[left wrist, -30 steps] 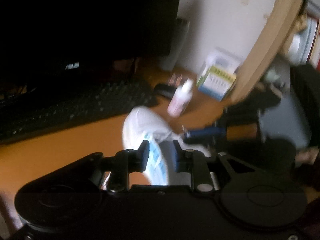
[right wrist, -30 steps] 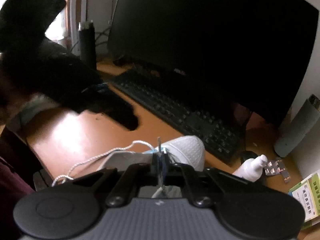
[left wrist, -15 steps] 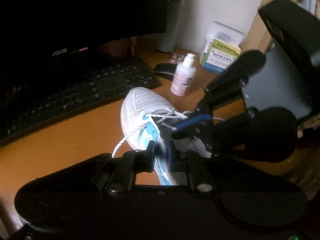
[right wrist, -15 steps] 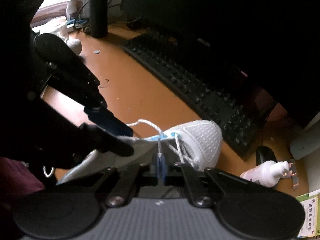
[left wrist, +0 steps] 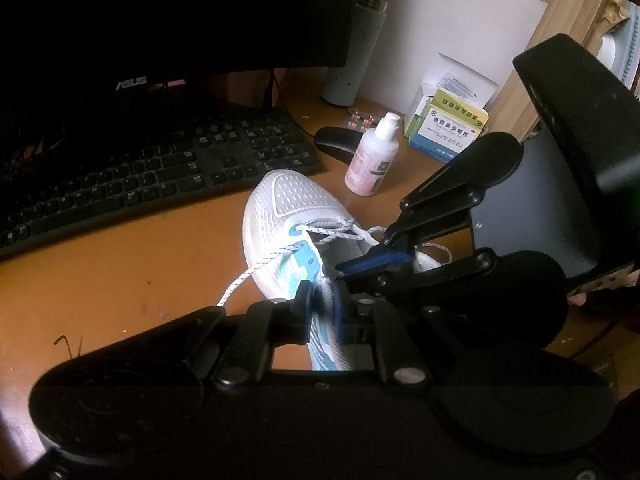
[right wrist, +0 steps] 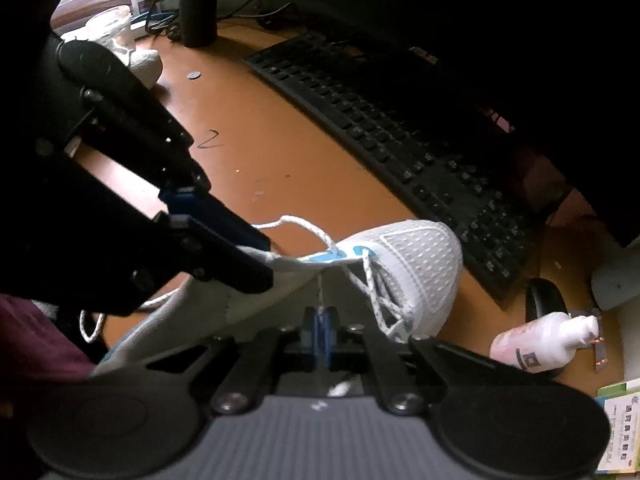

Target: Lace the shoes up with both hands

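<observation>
A white mesh shoe (left wrist: pixel 288 200) with blue trim lies on the orange desk, toe toward the keyboard. Its white speckled lace (left wrist: pixel 248 276) is threaded through the front eyelets, and one end trails off to the left. My left gripper (left wrist: pixel 321 306) is shut on the shoe's blue-and-white eyelet edge. In the right wrist view it reaches in from the left as a dark arm (right wrist: pixel 260 258) and pinches that edge beside the shoe (right wrist: pixel 416 256). My right gripper (right wrist: pixel 320 316) is shut on a short taut stretch of lace (right wrist: pixel 320 288) rising from an eyelet. Its blue fingertips (left wrist: pixel 360 264) point into the shoe's opening.
A black keyboard (left wrist: pixel 140 176) and a dark monitor (left wrist: pixel 180 12) stand behind the shoe. To the shoe's right are a pink-white bottle (left wrist: pixel 372 160), a black mouse (left wrist: pixel 336 140), medicine boxes (left wrist: pixel 452 128) and a grey tumbler (left wrist: pixel 352 60). A black flask (right wrist: pixel 198 0) stands at the far left.
My left gripper's jaws have closed from a small gap onto the shoe's edge. My right gripper, still holding the lace, has come down close over the shoe and tilted further downward.
</observation>
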Motion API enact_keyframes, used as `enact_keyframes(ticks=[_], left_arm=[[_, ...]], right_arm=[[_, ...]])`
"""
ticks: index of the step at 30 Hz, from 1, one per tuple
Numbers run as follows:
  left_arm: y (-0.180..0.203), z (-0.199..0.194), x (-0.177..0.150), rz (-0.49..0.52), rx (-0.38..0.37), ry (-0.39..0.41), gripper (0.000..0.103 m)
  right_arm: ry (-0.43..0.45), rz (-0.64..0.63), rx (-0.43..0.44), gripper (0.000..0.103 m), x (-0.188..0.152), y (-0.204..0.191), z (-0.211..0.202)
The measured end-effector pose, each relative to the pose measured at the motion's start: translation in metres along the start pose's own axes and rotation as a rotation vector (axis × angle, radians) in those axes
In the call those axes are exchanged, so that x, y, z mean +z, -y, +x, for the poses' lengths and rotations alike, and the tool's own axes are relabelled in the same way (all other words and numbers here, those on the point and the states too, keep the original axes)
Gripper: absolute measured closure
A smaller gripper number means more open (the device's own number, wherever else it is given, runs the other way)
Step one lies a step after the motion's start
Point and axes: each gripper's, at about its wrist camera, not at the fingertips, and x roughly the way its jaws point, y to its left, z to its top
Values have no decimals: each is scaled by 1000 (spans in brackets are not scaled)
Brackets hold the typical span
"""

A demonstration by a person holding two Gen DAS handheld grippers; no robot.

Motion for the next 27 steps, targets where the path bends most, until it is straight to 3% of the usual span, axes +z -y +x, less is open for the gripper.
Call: enact_keyframes(ticks=[21,27], left_arm=[[1,-2,5,1,-19,-14,94],[-5,-23,15,-45,-2,48,94]], right_arm=[[76,12,5,99,6,0,-5],[95,10,5,99,7,0,-5]])
